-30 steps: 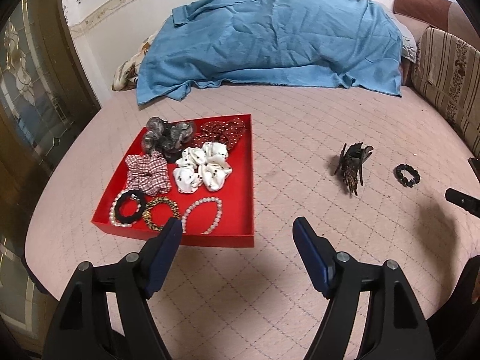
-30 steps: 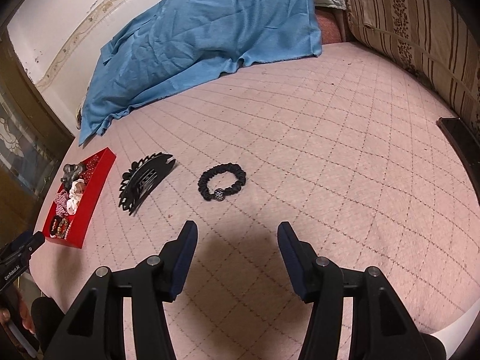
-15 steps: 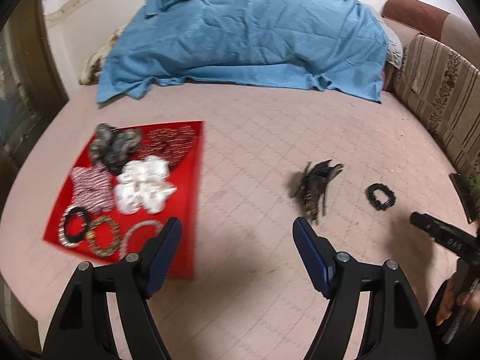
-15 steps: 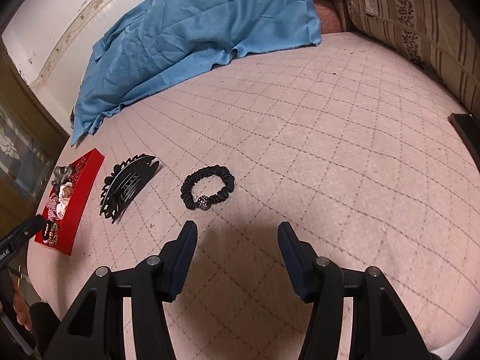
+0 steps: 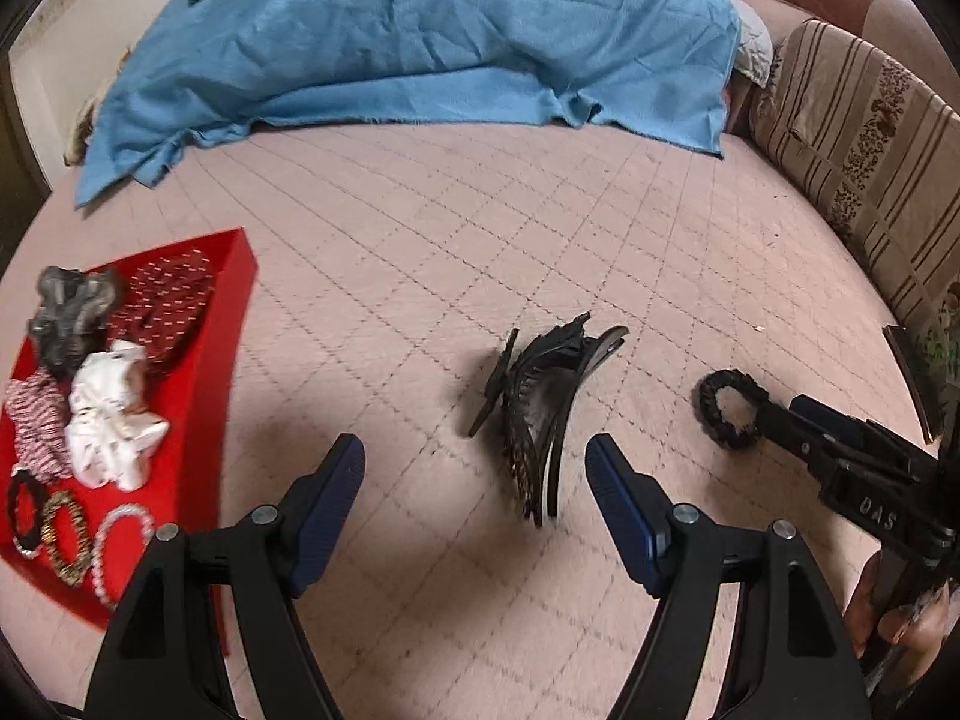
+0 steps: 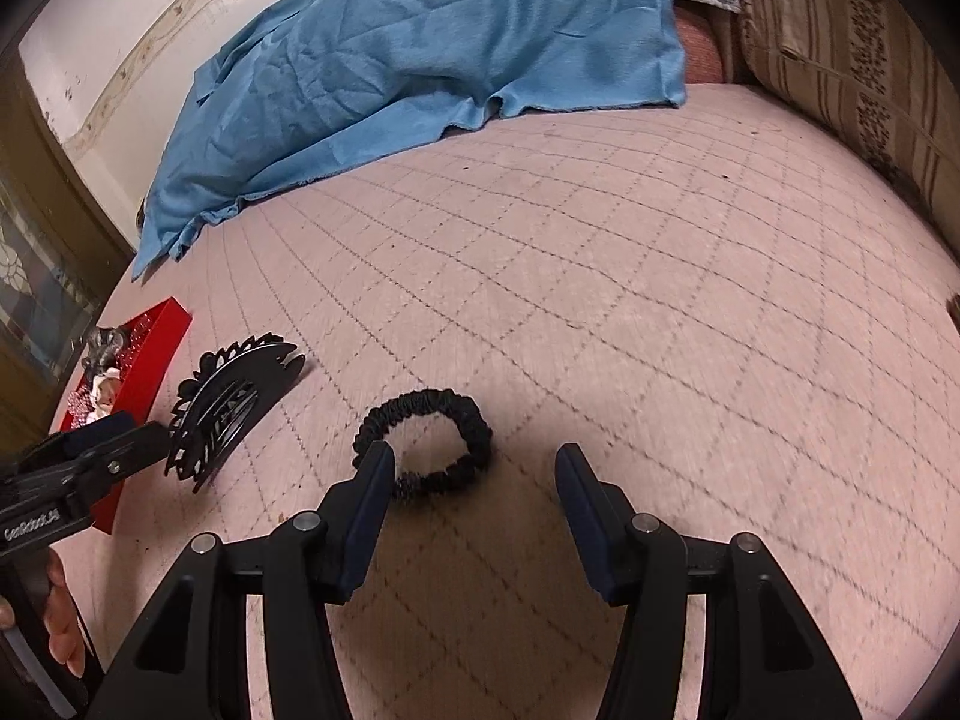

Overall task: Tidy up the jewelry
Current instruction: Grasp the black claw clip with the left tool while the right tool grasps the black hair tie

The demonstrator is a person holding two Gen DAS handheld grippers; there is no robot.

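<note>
Most of the sorting looked done: the shallow red cardboard tray [image 5: 231, 276] on the pink quilted bedspread [image 5: 420, 228] already held fabric scrunchies and bead bracelets. Two pieces lay outside it. Our left gripper [image 5: 474, 480] stood wide open, holding nothing, with the large black plastic claw hair clip [image 5: 543, 414] just ahead between its fingers. Our right gripper [image 6: 474, 480] was equally open and empty, its left finger touching or just over the small black ruffled scrunchie [image 6: 423, 444].
</note>
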